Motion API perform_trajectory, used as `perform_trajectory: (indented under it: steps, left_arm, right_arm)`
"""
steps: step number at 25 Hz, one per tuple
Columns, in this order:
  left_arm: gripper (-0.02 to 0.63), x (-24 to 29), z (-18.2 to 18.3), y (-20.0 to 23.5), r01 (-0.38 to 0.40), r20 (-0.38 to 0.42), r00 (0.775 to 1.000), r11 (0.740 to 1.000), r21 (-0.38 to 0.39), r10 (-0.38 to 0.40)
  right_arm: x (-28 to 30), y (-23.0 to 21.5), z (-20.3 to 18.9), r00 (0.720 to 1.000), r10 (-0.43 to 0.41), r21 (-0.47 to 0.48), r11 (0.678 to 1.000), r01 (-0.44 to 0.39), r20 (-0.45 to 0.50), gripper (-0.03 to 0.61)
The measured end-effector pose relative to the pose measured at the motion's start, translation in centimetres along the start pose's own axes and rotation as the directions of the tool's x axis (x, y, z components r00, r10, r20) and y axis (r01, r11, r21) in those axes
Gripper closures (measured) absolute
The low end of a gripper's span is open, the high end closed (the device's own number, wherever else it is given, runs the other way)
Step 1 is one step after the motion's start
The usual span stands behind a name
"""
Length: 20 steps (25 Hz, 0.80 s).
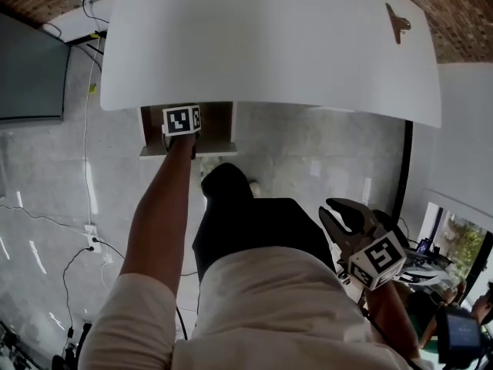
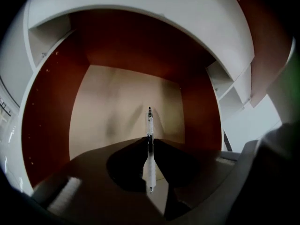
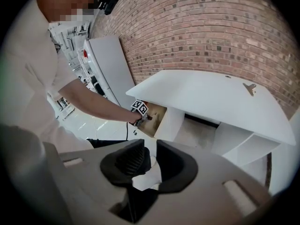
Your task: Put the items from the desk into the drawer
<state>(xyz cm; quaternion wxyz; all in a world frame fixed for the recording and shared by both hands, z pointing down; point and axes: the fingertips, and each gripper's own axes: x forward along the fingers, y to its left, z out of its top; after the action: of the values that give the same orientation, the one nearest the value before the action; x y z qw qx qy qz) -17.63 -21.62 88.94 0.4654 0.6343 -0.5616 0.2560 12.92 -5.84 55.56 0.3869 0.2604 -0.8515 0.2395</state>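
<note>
The drawer (image 1: 219, 126) stands open under the desk's (image 1: 269, 45) near edge, toward its left corner, and my left gripper (image 1: 182, 122) is reached down into it. From the head view I get only that gripper's marker cube and the arm behind it, so I cannot see from there what the drawer holds. The left gripper view fills that in: the jaws of the left gripper (image 2: 150, 146) are clamped on a clear-barrelled pen (image 2: 150, 125). It juts forward from between them over the drawer's (image 2: 117, 102) pale floor, with red-brown walls on both sides and at the back. I cannot tell whether the pen's tip touches the floor. My right gripper (image 1: 339, 214) hangs low by my right side, well apart from the desk. In its own view, the right gripper's (image 3: 152, 161) jaws stand a little apart, with only my white shirt showing in the gap. That view also gives me the side-on picture the others lack: the white desk (image 3: 211, 97) against a brick wall (image 3: 211, 27), the drawer (image 3: 157, 121) pulled out below its left end, and the left gripper (image 3: 140, 112) at the drawer's mouth. One small brown item (image 1: 398, 23) lies on the desktop near its far right corner (image 3: 250, 88).
</note>
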Motion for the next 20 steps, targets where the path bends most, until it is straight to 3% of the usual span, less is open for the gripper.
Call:
perform_trajectory:
  steps: [11, 20]
  left_arm:
    - [0.563, 2.7, -1.1, 0.4, 0.031, -0.075, 0.997, 0.999, -0.028, -0.033]
    - [0.552, 1.6, -1.2, 0.1, -0.006, -0.088, 0.996, 0.997, 0.077, 0.013]
  right_arm:
    - [0.2, -0.8, -2.1, 0.999, -0.036, 0.078, 0.996, 0.035, 0.013, 0.495]
    - [-0.1, -0.2, -2.3, 0.999, -0.031, 0.138, 0.99, 0.026, 0.037, 0.495]
